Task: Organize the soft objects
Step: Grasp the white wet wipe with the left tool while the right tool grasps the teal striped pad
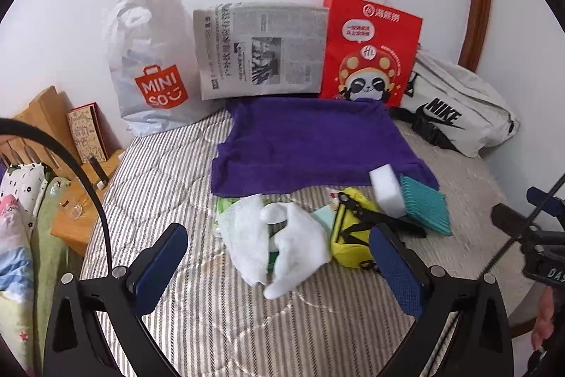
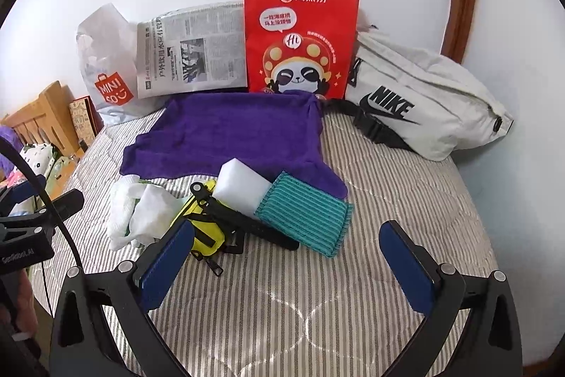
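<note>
Two tools are seen above a bed with a striped cover (image 2: 388,172). The left tool (image 1: 279,257) is held with its blue fingers spread wide and nothing between them; it hangs in the lower middle of the left wrist frame, just over the white cloths (image 1: 282,242). The right tool (image 2: 286,267) is also spread wide and empty, low in the right wrist frame, in front of the pile.

The soft things are gathered in the centre of both frames. A purple towel (image 2: 229,133) is laid flat behind them. A white sponge block (image 2: 242,186) is rested on the edge of this towel, touching a teal ribbed cloth (image 2: 307,214) on its right. A yellow pouch (image 2: 204,225) with black straps is placed between the sponge and the white cloths.

Along the wall, in the upper part of the frames, a Miniso plastic bag (image 2: 102,66), a newspaper (image 2: 190,52), a red paper bag (image 2: 300,41) and a white Nike bag (image 2: 416,98) are lined up.
</note>
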